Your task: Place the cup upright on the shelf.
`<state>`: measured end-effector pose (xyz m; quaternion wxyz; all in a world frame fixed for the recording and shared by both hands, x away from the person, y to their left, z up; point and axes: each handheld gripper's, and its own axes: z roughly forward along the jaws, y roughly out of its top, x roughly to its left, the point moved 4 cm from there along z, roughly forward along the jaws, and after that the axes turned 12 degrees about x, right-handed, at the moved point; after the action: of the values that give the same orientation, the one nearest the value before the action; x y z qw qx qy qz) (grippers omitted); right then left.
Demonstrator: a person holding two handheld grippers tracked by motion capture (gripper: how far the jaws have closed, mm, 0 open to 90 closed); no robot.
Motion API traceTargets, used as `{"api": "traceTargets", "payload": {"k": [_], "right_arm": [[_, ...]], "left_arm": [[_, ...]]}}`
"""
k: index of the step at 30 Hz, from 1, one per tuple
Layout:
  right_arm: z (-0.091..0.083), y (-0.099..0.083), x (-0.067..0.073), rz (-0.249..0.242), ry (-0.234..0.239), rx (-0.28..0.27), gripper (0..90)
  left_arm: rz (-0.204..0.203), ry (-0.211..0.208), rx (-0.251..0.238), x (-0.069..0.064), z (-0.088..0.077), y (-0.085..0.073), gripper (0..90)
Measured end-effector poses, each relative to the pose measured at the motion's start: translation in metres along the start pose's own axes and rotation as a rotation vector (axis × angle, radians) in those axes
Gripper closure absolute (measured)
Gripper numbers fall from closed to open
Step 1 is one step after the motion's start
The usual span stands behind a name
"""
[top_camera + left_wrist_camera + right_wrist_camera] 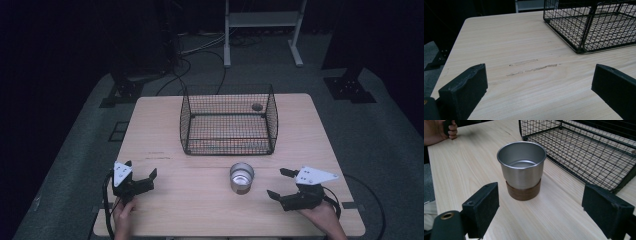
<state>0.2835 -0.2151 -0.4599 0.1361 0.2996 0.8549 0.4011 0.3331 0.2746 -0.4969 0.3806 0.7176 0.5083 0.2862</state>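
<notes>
Two tools rest on the worktop (pixel 165 200), jaws spread wide: left tool (pixel 136 181) empty, right tool (pixel 286 185) facing the steel cup (pixel 522 167). It stands upright near the wire basket (pixel 227 120). Likely light, rigid, slick; gripping across the wooden base (pixel 523 192) seems safest.

wooden table (pixel 200 210), scuff marks (pixel 534 67) near left front | black wire basket (pixel 228 120) upright at table's far middle | metal cup (pixel 242 177) with brown base, upright, just in front of basket | white stand (pixel 262 30) on floor behind
</notes>
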Motion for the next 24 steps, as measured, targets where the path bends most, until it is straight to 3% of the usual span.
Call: {"api": "traceTargets", "payload": {"k": [24], "right_arm": [[0.033, 0.023, 0.021, -0.069, 0.062, 0.067, 12.8]], "left_arm": [[0.000, 0.000, -0.001, 0.000, 0.000, 0.000, 0.0]]}}
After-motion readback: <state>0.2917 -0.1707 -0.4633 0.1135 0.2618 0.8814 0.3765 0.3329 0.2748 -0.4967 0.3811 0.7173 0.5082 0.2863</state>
